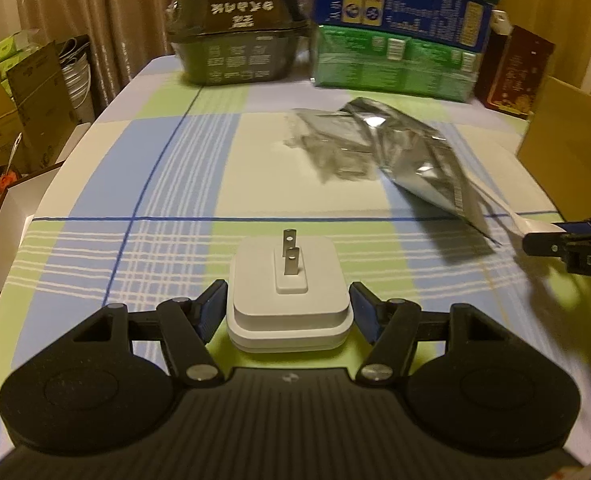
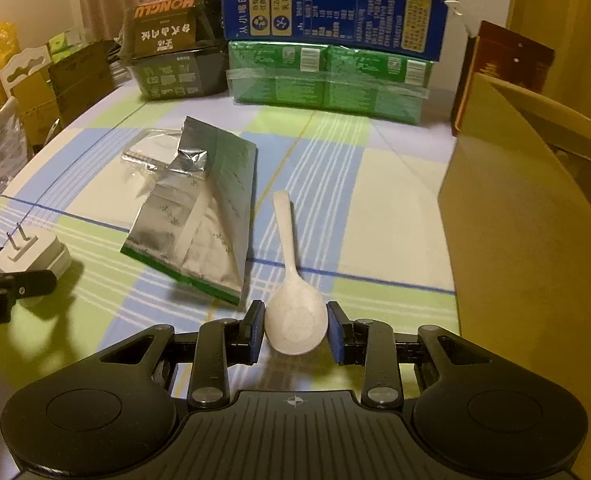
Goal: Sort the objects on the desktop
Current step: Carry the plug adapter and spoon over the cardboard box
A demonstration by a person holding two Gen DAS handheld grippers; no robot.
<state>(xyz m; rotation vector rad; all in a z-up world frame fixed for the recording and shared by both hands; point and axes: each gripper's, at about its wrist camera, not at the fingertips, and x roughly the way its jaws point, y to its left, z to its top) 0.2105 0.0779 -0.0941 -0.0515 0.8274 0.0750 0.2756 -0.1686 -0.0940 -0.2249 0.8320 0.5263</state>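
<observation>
A white plug adapter (image 1: 289, 292), prongs up, sits between the blue pads of my left gripper (image 1: 289, 308), which is shut on its sides; from the right wrist view the adapter (image 2: 27, 254) hangs slightly above the checked tablecloth (image 2: 355, 208) with a shadow under it. My right gripper (image 2: 295, 332) is shut on the bowl of a white plastic spoon (image 2: 295, 316), handle pointing away. The left wrist view shows that spoon (image 1: 535, 226) blurred at the right edge. A silver foil pouch (image 2: 199, 220) lies between the two grippers, partly on a clear plastic bag (image 2: 151, 156).
At the table's back stand a black food box (image 1: 235, 32), a blue carton (image 1: 399, 4) on green cartons (image 1: 395, 64), and a red-brown box (image 1: 515, 72). An open cardboard box (image 2: 515, 220) fills the right side. Cardboard boxes (image 1: 27, 108) crowd the floor on the left.
</observation>
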